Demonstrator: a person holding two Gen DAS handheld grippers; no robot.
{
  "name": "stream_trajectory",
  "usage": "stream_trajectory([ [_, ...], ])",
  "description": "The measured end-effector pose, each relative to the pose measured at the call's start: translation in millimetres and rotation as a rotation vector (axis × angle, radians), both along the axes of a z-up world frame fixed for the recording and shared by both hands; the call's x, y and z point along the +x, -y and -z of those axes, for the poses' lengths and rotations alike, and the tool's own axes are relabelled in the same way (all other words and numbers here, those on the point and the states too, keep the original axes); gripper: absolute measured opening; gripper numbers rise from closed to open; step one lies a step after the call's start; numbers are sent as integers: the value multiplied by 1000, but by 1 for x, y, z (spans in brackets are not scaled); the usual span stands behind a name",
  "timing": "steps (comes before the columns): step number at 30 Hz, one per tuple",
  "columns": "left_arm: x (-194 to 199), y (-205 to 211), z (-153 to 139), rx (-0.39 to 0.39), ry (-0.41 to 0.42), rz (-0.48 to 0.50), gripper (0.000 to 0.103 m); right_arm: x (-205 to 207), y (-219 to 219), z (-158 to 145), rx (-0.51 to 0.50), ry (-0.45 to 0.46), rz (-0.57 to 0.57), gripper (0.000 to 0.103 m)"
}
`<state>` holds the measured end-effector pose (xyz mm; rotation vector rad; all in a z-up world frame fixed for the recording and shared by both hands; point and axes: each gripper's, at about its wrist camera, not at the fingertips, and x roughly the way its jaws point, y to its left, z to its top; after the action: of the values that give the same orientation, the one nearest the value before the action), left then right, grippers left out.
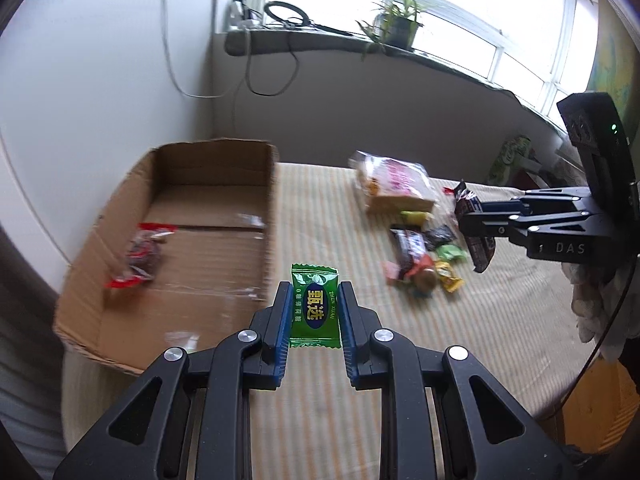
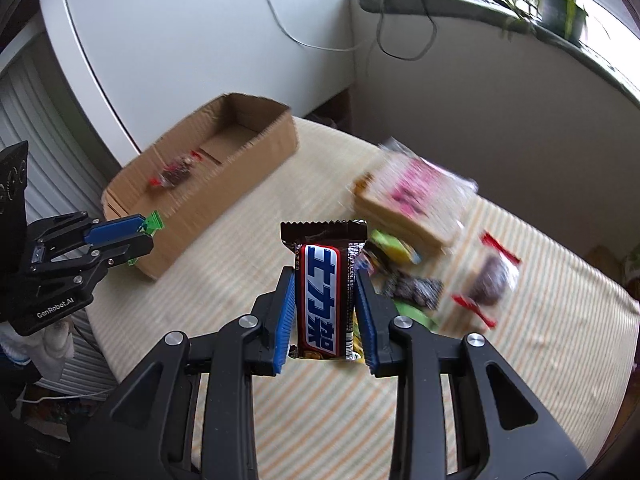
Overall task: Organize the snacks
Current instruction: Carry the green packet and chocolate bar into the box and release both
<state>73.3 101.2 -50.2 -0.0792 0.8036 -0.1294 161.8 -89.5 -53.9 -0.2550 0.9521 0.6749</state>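
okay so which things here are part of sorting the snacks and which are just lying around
Job: green candy in left claw; chocolate bar in right claw; cardboard box; snack pile; bread pack.
Lying about: potted plant; cables on windowsill.

At the top of the left wrist view a potted plant (image 1: 396, 26) stands on the grey windowsill (image 1: 440, 62) under a bright window (image 1: 460, 4), a coiled black cable (image 1: 286, 14) lies left of it, and thin cords (image 1: 172, 60) trail down the white wall (image 1: 100, 80) at upper left.
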Motion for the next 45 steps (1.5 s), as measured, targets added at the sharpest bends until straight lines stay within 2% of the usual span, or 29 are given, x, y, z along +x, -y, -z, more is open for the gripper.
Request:
stream_trajectory([
  [12,-2,-62,0,-2,7,-103,21,15,-87,-8,22,0,-90,30],
  [22,2,-85,5,-11,-2,-136,21,20,-146,0,23,-19,-148,30],
  [32,6,-96,10,-16,-17,-153,21,23,-180,8,16,-41,-186,30],
  [40,11,-97,14,-30,-25,-147,22,26,-187,15,26,-68,-187,31],
  [41,11,-98,14,-26,-25,-151,22,27,-186,13,29,-67,-185,32],
  [42,12,-98,15,-26,-30,-158,26,28,-185,12,31,-63,-178,44],
  [43,13,-99,15,-28,-36,-164,40,28,-184,10,34,-54,-166,62],
  [45,12,-100,15,-30,-30,-173,50,28,-180,5,53,-30,-148,72],
])
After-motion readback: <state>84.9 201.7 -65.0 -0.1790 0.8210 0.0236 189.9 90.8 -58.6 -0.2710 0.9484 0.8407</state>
